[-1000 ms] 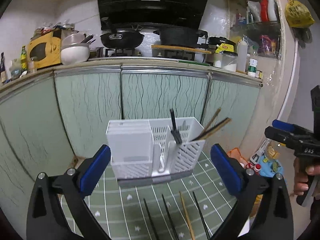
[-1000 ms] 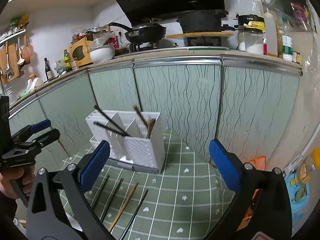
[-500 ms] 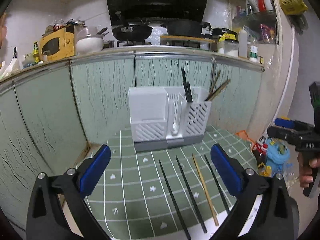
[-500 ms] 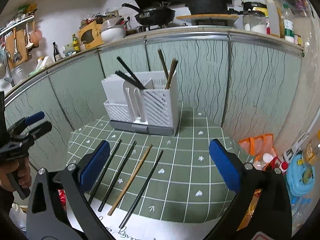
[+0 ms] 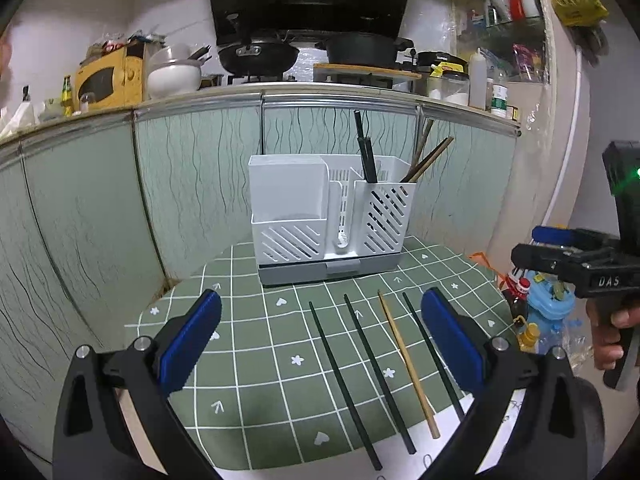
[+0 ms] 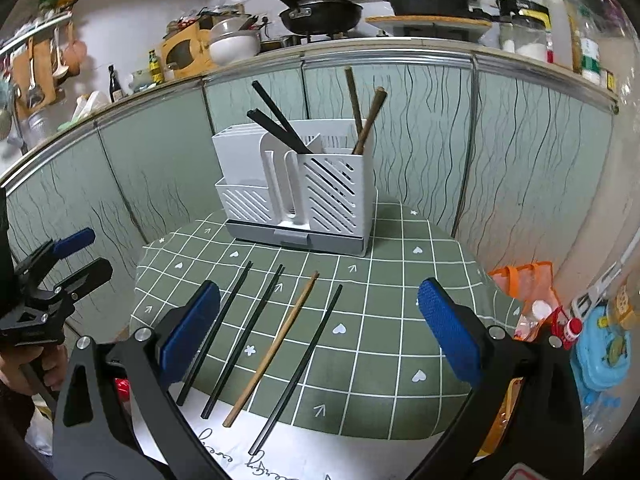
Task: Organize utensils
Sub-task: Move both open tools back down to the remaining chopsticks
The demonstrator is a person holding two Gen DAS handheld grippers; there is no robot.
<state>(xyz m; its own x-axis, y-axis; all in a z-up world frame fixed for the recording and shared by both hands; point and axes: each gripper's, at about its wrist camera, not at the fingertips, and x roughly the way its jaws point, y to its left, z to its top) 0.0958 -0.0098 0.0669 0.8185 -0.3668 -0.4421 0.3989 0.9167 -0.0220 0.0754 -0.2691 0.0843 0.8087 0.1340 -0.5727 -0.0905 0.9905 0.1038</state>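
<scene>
Above the near edge of the green tablecloth [image 5: 256, 344], my left gripper [image 5: 320, 336] and right gripper [image 6: 320, 320] hang spread wide, empty. Four chopsticks [image 6: 276, 344] lie along that edge, before the white holder [image 6: 296, 184]; thin, stiff, light, probably slippery, so I'd pinch mid-shaft.

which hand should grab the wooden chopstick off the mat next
Probably the right. In the right wrist view the wooden chopstick lies between its open tongs. In the left wrist view it sits toward the right finger of the left tongs, also open and empty.
</scene>
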